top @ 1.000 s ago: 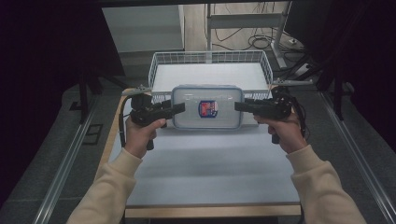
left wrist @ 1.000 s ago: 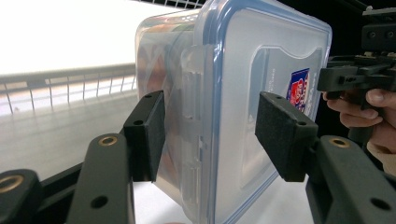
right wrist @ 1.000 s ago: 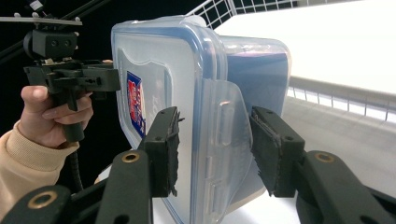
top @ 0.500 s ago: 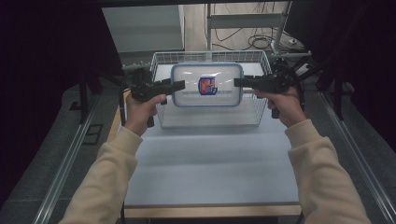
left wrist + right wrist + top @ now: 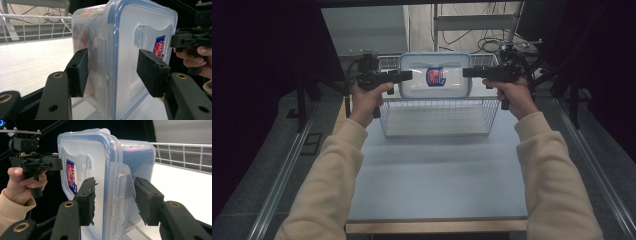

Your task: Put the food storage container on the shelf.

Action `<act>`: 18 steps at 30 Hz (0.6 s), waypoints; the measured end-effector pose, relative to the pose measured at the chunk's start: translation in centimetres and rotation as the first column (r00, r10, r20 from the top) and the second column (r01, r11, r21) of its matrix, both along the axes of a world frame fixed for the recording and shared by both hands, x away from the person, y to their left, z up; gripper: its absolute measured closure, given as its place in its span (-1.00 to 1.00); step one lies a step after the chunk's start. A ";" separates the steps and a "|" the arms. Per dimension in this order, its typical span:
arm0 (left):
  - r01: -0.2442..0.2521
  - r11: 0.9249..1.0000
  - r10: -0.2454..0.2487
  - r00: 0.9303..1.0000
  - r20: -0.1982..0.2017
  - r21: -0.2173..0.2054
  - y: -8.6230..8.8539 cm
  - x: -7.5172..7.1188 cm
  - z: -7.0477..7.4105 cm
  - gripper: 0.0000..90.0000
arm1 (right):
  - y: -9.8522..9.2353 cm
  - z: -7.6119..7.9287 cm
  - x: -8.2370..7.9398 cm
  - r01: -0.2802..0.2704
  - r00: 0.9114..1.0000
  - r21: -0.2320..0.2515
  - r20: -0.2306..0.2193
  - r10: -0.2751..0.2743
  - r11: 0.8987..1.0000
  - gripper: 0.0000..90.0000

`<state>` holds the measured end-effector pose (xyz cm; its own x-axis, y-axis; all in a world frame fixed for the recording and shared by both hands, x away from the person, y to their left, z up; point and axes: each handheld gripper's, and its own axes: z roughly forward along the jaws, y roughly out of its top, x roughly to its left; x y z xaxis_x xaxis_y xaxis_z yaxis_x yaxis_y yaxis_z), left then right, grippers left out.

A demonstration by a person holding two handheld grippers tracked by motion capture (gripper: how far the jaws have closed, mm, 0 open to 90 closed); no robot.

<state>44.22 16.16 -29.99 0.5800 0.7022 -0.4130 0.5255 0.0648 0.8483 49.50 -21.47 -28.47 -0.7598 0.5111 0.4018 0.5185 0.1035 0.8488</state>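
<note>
A clear plastic container (image 5: 435,75) with a blue-rimmed lid and a red-and-blue label hangs in the air above a white wire basket (image 5: 437,117). It is tipped so that the lid faces the person. My left gripper (image 5: 407,76) is shut on its left short end and my right gripper (image 5: 467,72) on its right short end. In the left gripper view the pads (image 5: 77,72) clamp the container (image 5: 125,50) at its side clip. In the right gripper view the pads (image 5: 87,200) pinch the other clip of the container (image 5: 100,170).
The basket stands at the far end of the pale table (image 5: 437,175), with its wire rim (image 5: 37,17) visible behind the box. Metal rails run along both sides of the table. Cables and a shelf frame lie beyond the basket.
Both grippers have carried the container up and away from the person, from the table in front of the basket to a spot above it, and tipped its lid toward the person.
</note>
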 end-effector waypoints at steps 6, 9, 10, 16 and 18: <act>-0.015 1.000 0.015 1.000 -0.020 -0.004 -0.3 1.3 -0.5 -0.02 | -0.2 -0.5 1.4 0.021 0.999 0.009 -0.025 -0.021 1.000 0.15; -0.011 1.000 0.011 0.999 -0.053 -0.008 -0.3 2.2 -1.1 -0.02 | -0.1 -1.0 2.3 0.036 0.997 0.011 -0.064 -0.035 0.999 0.14; -0.010 1.000 0.009 0.998 -0.064 -0.023 -0.2 2.6 -1.4 -0.01 | -0.1 -1.2 2.8 0.042 0.996 0.014 -0.074 -0.041 0.999 0.14; -0.024 0.998 0.019 0.996 -0.086 -0.056 -0.1 3.6 -1.6 -0.02 | 0.0 -1.3 3.7 0.073 0.992 0.033 -0.109 -0.069 0.997 0.13; -0.027 0.997 0.020 0.994 -0.105 -0.071 0.0 4.1 -1.6 -0.02 | 0.1 -1.3 3.9 0.092 0.988 0.037 -0.130 -0.087 0.995 0.12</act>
